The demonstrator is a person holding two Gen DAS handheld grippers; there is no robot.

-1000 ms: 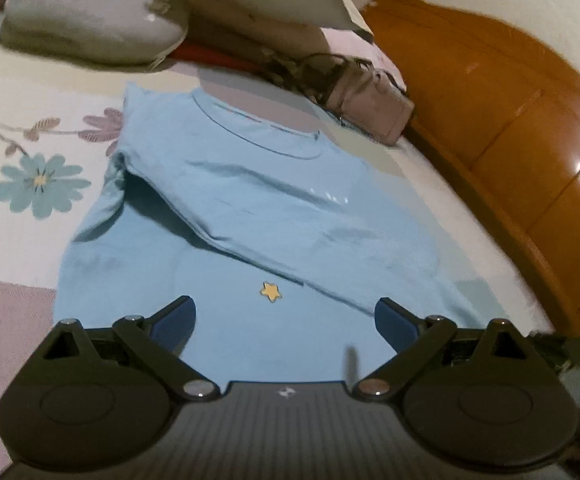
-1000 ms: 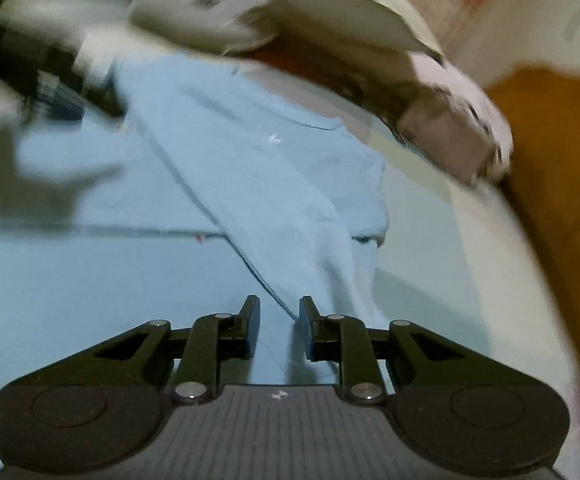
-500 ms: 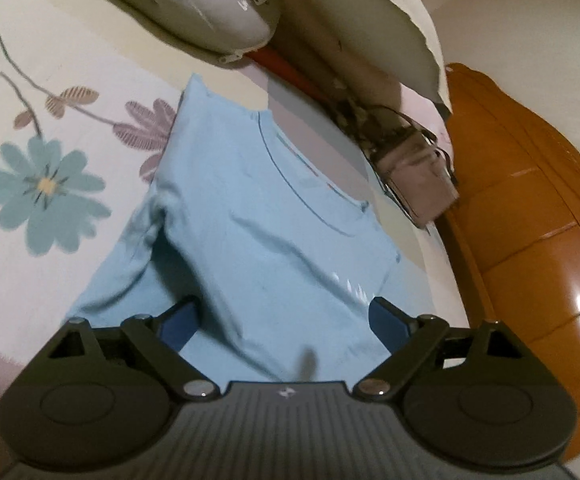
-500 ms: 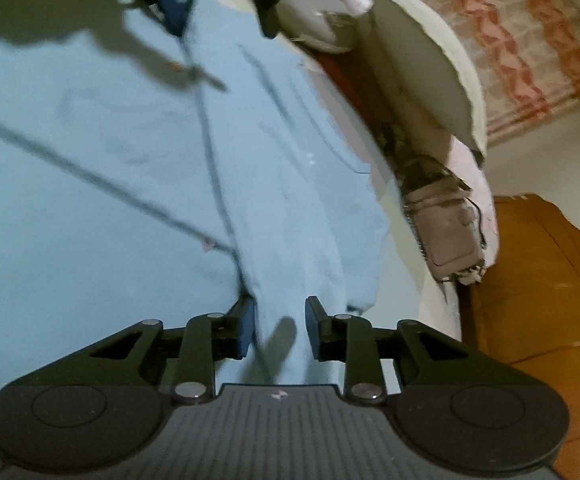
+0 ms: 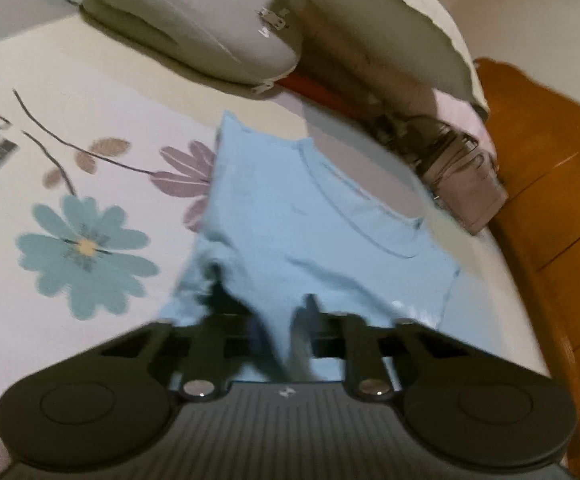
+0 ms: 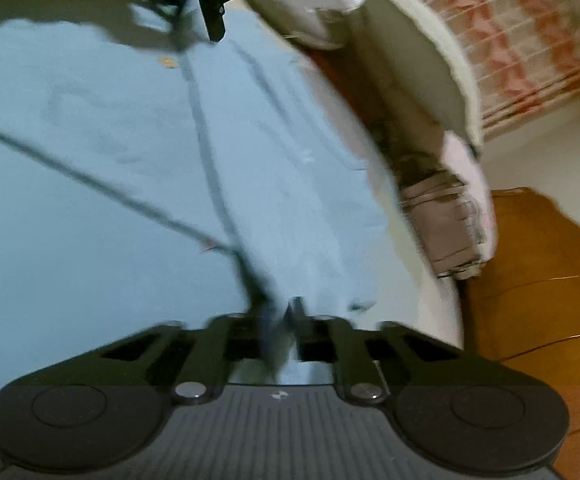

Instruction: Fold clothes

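Surface: bed w/ floral sheet (image 5: 86, 248), wooden headboard (image 5: 561, 208) at the right edge, pillows (image 5: 194, 28) piled at the far end.
Shirt: light blue tee (image 5: 309, 232) lies flat on the sheet, one side already folded over the body, neckline toward the pillows.
L gripper: left gripper (image 5: 280, 320) is clamped on a pinch of the tee's folded edge.
R gripper: right gripper (image 6: 282, 316) is likewise closed on cloth further along that fold.
Step tip: you've got both pinches; lift evenly, keep the edge taut btwn your hands, carry it across w/o dragging the under layer.
Containers: greyish-pink bag (image 5: 465, 184) by the headboard; contents can't be seen.
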